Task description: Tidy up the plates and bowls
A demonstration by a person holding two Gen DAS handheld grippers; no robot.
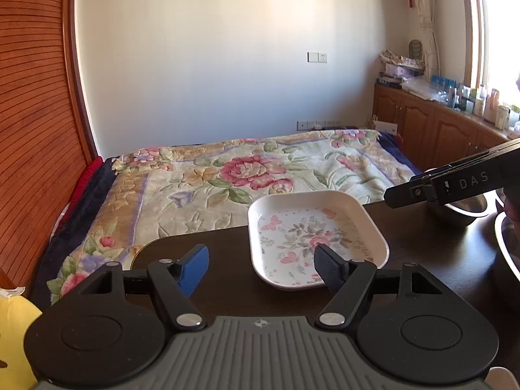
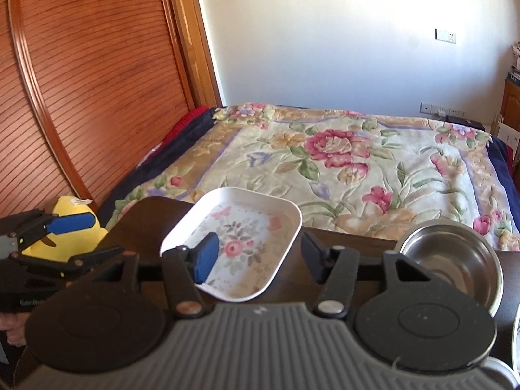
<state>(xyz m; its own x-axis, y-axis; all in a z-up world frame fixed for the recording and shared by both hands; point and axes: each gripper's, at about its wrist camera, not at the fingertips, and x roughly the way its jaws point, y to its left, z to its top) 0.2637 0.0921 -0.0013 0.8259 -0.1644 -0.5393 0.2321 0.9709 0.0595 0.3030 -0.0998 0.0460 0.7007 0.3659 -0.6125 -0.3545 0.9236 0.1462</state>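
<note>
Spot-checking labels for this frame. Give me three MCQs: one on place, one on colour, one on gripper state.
1. Where does the floral plate sit?
A. On the bed
B. On the dark table, at its far edge
C. Inside the steel bowl

2. What colour is the plate's rim?
A. White
B. Green
C. Black

3. What is the state of the left gripper and the right gripper?
A. Both shut on the plate
B. Left open, right shut on the bowl
C. Both open, holding nothing

Answers:
1 B: the plate rests on the table, with the bed behind it.
2 A: the rim is plain white around the flower print.
3 C: each view shows the fingers spread with nothing between the pads; the steel bowl stands apart on the table, to the right of the plate.
</note>
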